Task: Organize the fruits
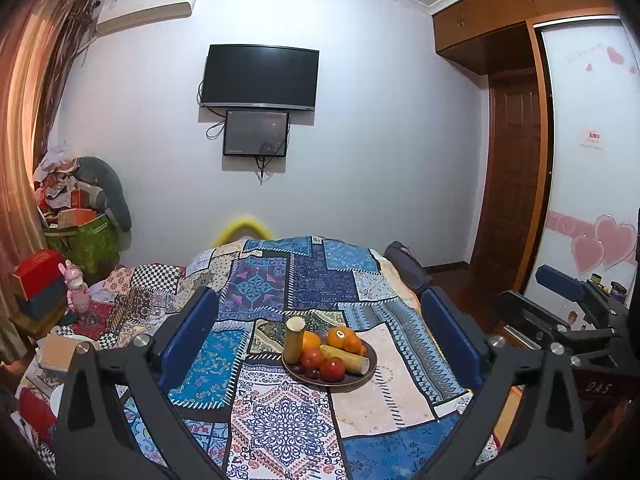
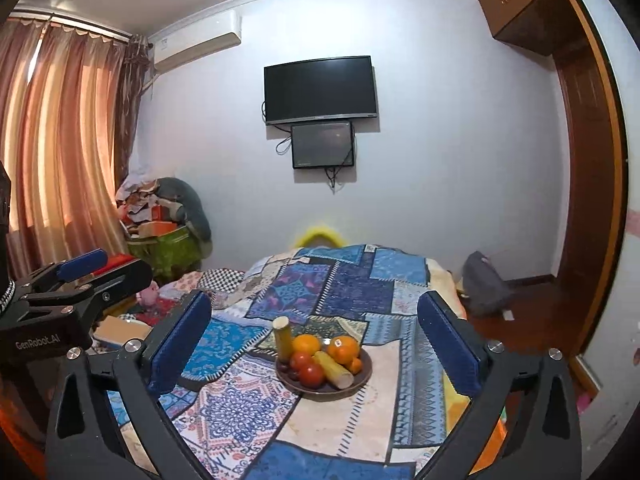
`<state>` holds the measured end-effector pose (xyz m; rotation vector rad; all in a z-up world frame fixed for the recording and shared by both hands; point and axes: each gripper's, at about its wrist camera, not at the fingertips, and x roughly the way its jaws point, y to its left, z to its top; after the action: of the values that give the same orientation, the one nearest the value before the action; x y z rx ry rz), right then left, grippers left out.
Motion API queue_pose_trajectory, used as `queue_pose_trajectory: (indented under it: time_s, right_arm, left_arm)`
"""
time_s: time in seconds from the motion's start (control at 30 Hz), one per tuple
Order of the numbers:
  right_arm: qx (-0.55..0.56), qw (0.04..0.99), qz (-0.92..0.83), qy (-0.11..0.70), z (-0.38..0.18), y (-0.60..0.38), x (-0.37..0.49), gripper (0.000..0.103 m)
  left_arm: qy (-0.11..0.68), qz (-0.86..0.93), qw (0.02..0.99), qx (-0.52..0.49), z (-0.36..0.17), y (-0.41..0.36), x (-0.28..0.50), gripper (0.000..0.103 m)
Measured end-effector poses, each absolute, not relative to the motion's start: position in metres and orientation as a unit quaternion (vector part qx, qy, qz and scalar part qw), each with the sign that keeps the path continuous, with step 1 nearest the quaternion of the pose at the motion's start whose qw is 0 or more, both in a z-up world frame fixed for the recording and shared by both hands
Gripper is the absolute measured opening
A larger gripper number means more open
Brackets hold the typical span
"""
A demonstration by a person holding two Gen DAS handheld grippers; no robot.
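Observation:
A dark brown plate (image 1: pixel 362 378) (image 2: pixel 362 376) sits on a table covered with a patchwork cloth (image 1: pixel 280 412) (image 2: pixel 240 400). It holds oranges (image 1: pixel 342 338) (image 2: pixel 343 349), red tomatoes (image 1: pixel 332 368) (image 2: pixel 311 374), dark plums (image 1: pixel 310 372) and two yellow sugarcane pieces, one upright (image 1: pixel 294 340) (image 2: pixel 283 338) and one lying (image 1: pixel 346 356) (image 2: pixel 334 369). My left gripper (image 1: pixel 320 340) is open and empty, held above the table short of the plate. My right gripper (image 2: pixel 314 340) is open and empty, likewise back from the plate. Each gripper shows at the edge of the other's view (image 1: pixel 560 312) (image 2: pixel 68 280).
The table's far edge (image 1: pixel 312 240) drops toward a white wall with a TV (image 1: pixel 260 76). Cluttered boxes and a pink toy (image 1: pixel 76 288) stand at the left, beside curtains (image 2: pixel 60 140). A dark bag (image 2: pixel 486 284) lies on the wooden floor at the right, near a wardrobe (image 1: pixel 580 140).

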<state>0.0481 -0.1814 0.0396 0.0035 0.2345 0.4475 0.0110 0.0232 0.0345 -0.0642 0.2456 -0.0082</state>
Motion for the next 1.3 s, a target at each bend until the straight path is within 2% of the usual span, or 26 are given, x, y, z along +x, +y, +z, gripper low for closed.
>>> queue_pose_trajectory:
  time_s: [1.3]
  right_arm:
    - [0.001,0.975,0.199,0.100,0.046,-0.190,0.035,0.103]
  left_arm:
    - [0.122,-0.006,0.992,-0.023,0.029,0.016,0.012,0.103]
